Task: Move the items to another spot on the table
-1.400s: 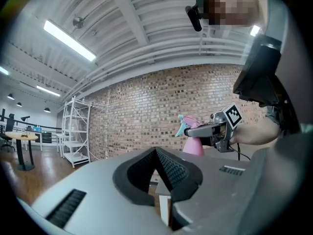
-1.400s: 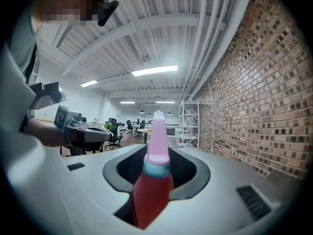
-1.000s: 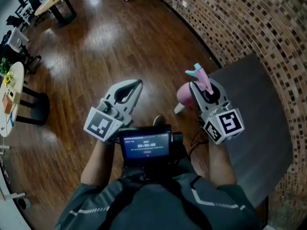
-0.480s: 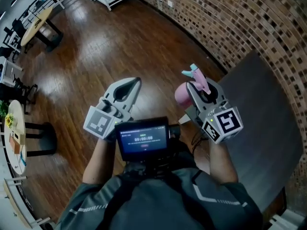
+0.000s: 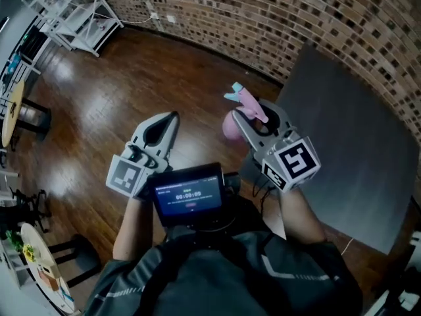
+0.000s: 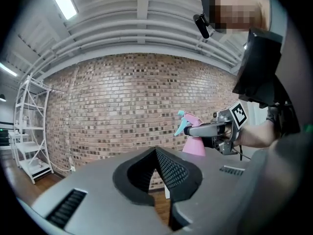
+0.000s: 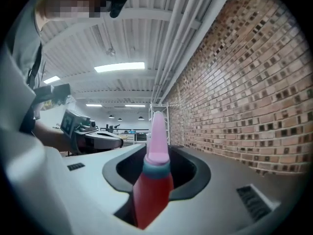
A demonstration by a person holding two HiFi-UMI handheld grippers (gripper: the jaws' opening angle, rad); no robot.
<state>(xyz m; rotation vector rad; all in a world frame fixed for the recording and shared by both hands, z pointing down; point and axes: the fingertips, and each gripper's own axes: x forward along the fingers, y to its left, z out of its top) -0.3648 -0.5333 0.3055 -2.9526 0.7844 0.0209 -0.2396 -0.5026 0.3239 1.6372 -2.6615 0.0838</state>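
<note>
My right gripper [image 7: 156, 166] is clamped on the spray bottle [image 7: 153, 180]. Its two jaws press on the neck just below the teal collar, and the pink nozzle head sticks up past the fingertips. In the head view the bottle's round pink body hangs under the jaws on their left side, off any surface. There the teal trigger points up and away from me.

My left gripper [image 5: 166, 122] is closed with nothing in it. The ribbed pads meet at the tips, leaving only a small gap behind them. It hangs level with the right gripper and well apart from it, so neither crowds the other.

From above, the bottle shows against the wooden floor [image 5: 125, 84], just left of the dark grey worktop's [image 5: 348, 143] edge. That edge runs diagonally past my right gripper. The worktop surface that I can see is bare and spreads wide to my right, up to the brick wall [image 5: 283, 18], which closes off its far side. A white shelf rack [image 5: 66, 8] stands in the far left corner against the same wall.
</note>
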